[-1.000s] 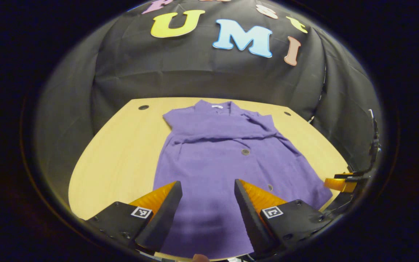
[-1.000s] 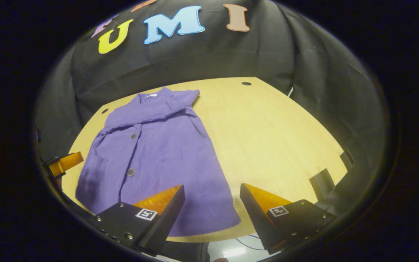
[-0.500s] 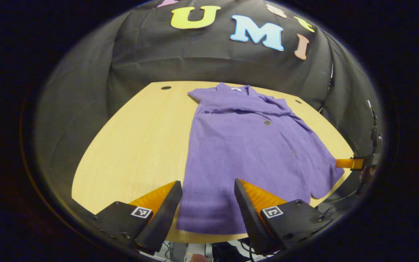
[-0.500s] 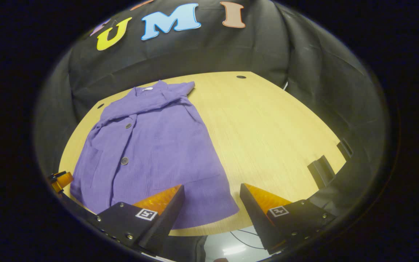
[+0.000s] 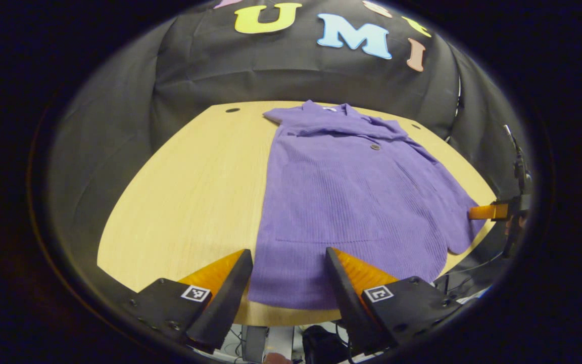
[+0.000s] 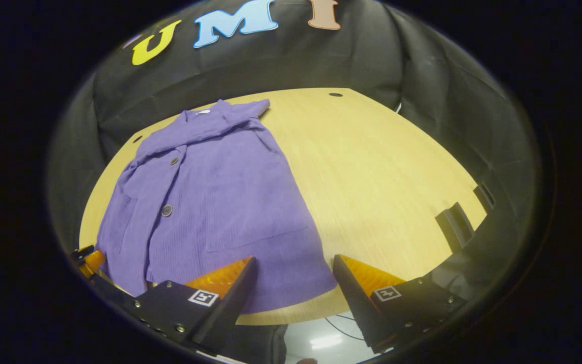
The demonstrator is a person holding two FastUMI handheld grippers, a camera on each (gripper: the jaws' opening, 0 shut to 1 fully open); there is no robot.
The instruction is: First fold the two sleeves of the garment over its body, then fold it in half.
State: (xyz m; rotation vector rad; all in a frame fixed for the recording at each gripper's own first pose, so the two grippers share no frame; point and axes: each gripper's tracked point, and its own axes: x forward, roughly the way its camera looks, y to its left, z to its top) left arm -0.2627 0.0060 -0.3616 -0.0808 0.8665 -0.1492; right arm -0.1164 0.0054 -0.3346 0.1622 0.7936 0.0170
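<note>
The left tool (image 5: pixel 289 283) is released, its two fingers spread wide with nothing between them, held above the near edge of the desk (image 5: pixel 190 182). Just beyond its fingers lies the hem of a purple button-front cardigan (image 5: pixel 351 202), which stretches away from that tool toward the black cloth wall. The cardigan lies flat on the light wooden desk, collar at the far end, hem at the near edge. Both sleeves are folded across the upper body, forming a band of doubled cloth just below the collar. A dark button (image 5: pixel 374 147) sits on the front below that band, and the outline of a patch pocket shows on the lower part.

In the left gripper view the right tool's finger shows at the far right, just beside the cardigan's lower right corner. Its own view shows the right tool (image 6: pixel 294 284) also released, fingers apart and empty, hovering over the near desk edge with the cardigan's hem corner (image 6: pixel 291 288) just past its left finger. In this view the cardigan (image 6: pixel 210 192) takes the left half of the desk (image 6: pixel 387 172), with two buttons along its front. The right half of the desk is bare wood, with a small round hole (image 6: pixel 335 94) near the far edge. The other tool's finger tip shows at the lower left, beside the hem.
</note>
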